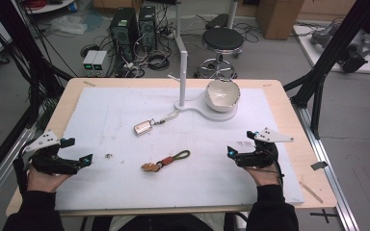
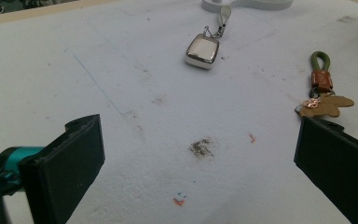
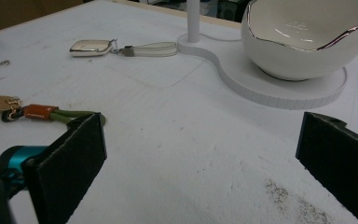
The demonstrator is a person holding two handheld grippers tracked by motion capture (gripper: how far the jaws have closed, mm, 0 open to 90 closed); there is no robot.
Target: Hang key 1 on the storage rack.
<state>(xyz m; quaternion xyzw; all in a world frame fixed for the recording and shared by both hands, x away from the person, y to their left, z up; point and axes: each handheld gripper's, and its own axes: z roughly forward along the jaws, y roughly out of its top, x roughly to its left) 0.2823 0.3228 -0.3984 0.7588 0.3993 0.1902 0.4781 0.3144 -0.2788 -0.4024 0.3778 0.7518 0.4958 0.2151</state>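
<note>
My left gripper (image 1: 87, 159) rests at the left of the white mat, jaws wide apart with nothing between them (image 2: 198, 163). At the right of the mat my right gripper (image 1: 231, 151) is open too, also empty (image 3: 200, 158). A silver key fob (image 1: 143, 127) with a pale strap lies mid-mat (image 2: 202, 50) (image 3: 92, 47). Nearer the front lies a green loop keychain with a brown tag (image 1: 166, 161) (image 2: 323, 86) (image 3: 37, 112), between the two grippers. A white bowl with a silver wavy rim (image 1: 222, 94) (image 3: 307, 37) sits on a white stand base (image 1: 221, 114).
A white post (image 1: 183, 77) rises from the stand base at the back centre. A small dark smudge (image 1: 109, 156) (image 2: 200, 147) marks the mat near my left gripper. Beyond the table stand a stool (image 1: 221, 41), computer towers (image 1: 135, 29) and cables.
</note>
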